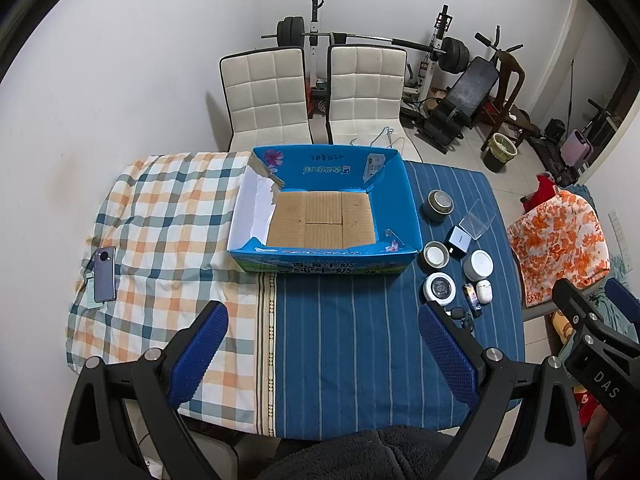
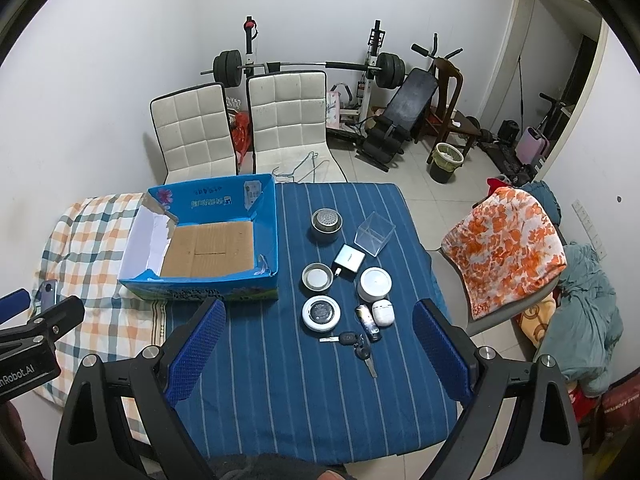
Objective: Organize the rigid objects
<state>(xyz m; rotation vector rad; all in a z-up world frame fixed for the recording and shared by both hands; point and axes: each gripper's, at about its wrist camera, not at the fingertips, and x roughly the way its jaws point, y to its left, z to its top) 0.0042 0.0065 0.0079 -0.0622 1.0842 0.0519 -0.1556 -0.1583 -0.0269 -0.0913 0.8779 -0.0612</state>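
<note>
Nothing packed yet: milk carton box [image 2: 208, 240] empty; both grippers, left [image 1: 324, 356] and right [image 2: 320, 356], gape apart; right should reach the keys [image 2: 360, 346] beside the box.

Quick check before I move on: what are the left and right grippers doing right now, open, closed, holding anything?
Left gripper: open, holding nothing, above the striped cloth.
Right gripper: open, holding nothing, above the keys.

Table [image 2: 280, 420] (striped cloth [image 2: 392, 408]) under box [image 2: 208, 292], trinkets [image 2: 320, 312]
</note>
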